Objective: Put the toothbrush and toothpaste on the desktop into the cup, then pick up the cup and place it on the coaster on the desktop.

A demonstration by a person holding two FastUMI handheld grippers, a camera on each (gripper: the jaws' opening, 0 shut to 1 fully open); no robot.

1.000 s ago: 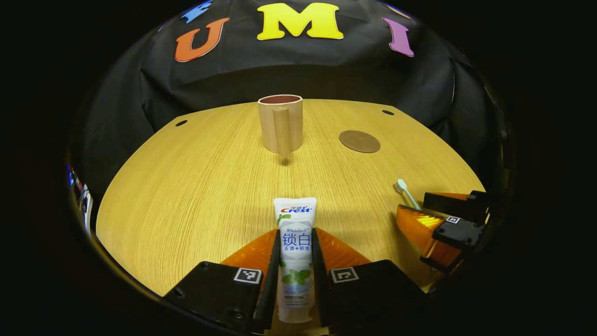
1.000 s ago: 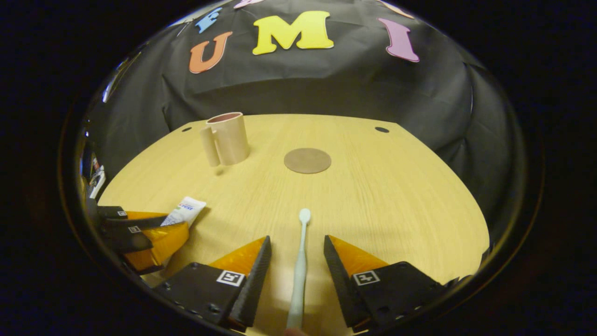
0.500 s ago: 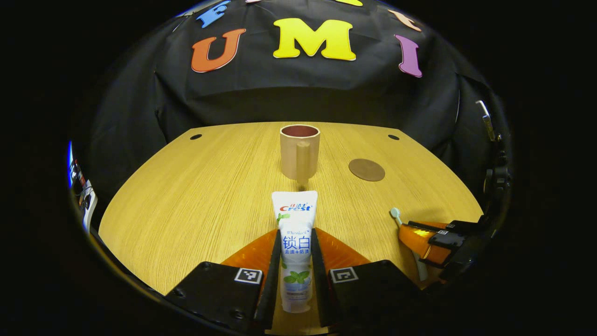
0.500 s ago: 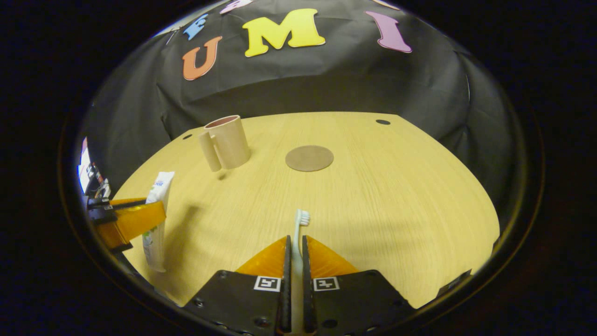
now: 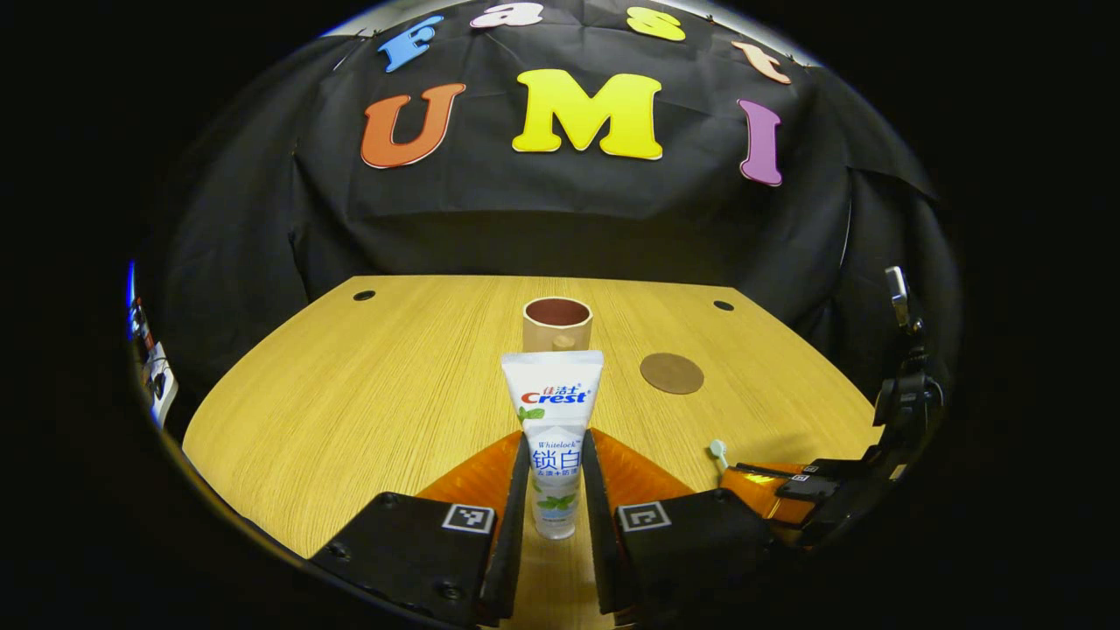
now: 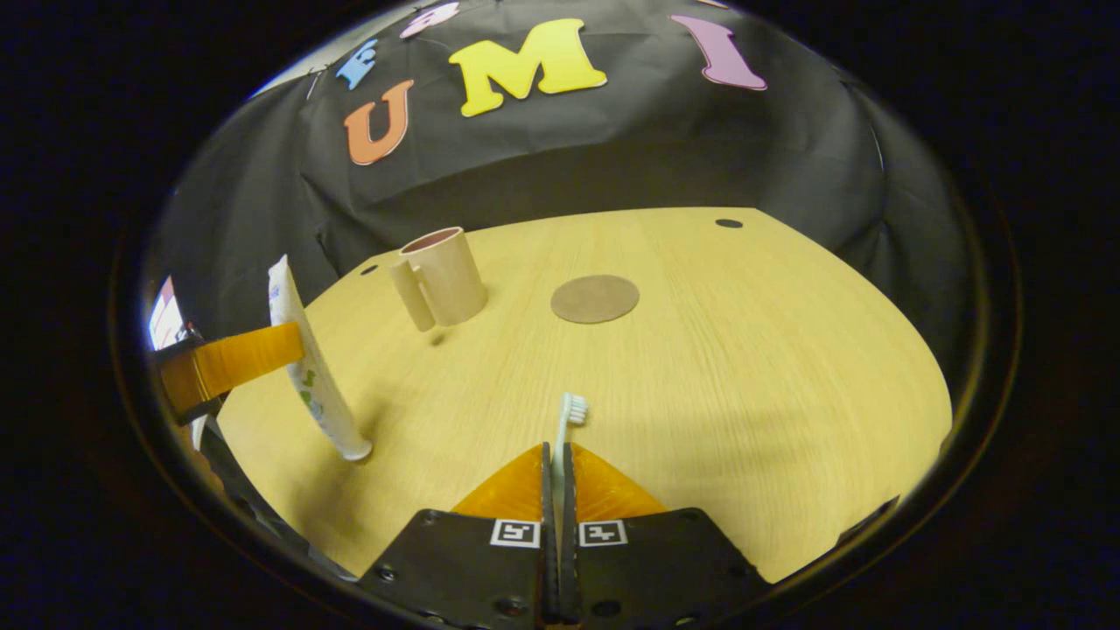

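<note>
Left gripper view: left gripper [image 5: 555,472] pinching white toothpaste tube [image 5: 552,420], printed face toward camera, crimped end up. Beige cup [image 5: 556,324] straight ahead on table [image 5: 367,394], round brown coaster [image 5: 671,373] to its right.

Right gripper view: right gripper [image 6: 556,464] pressed onto pale toothbrush [image 6: 565,424], bristled head poking past tips, above tabletop. Cup handle seen side-on here; tube tilted, cap end down near table.

left tongs [image 5: 555,464] clamping toothpaste [image 5: 553,420], cup [image 5: 556,324] beyond

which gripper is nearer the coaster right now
Probably right. The right gripper faces the coaster across bare table; the left gripper hangs off beside the cup.
</note>
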